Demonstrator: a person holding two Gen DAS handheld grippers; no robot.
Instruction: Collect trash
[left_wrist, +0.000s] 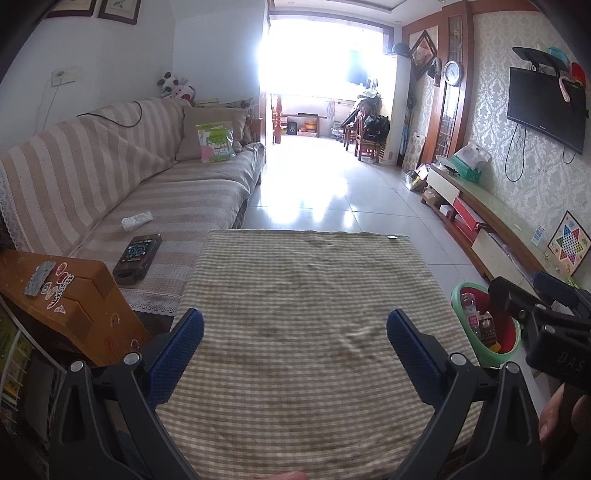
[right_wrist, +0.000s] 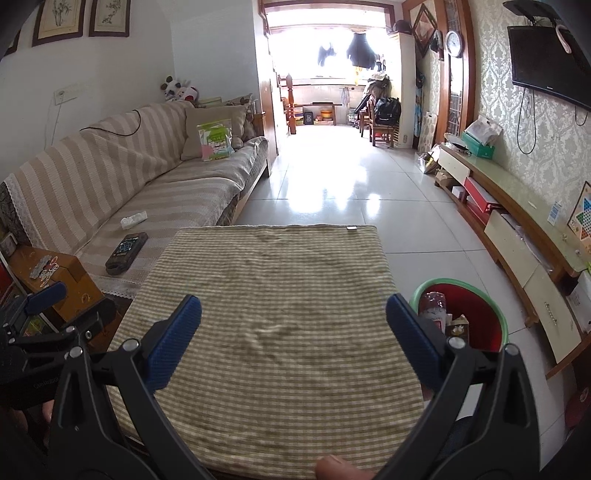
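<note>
Trash bin (right_wrist: 495, 295) with bottle and wrappers sits lower right, beside our checked surface (right_wrist: 266, 314).
We hold left gripper (left_wrist: 294, 341) and right gripper (right_wrist: 293, 332) spread wide, both empty.

Green-rimmed red trash bin (right_wrist: 495, 314) on floor, w/ bottle (right_wrist: 434, 306) & wrappers inside (upright).

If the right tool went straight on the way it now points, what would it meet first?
Probably the checked cloth covering the table: the open right tool hangs above it, angled slightly down. Nothing else lies between; depth is uncertain.
</note>
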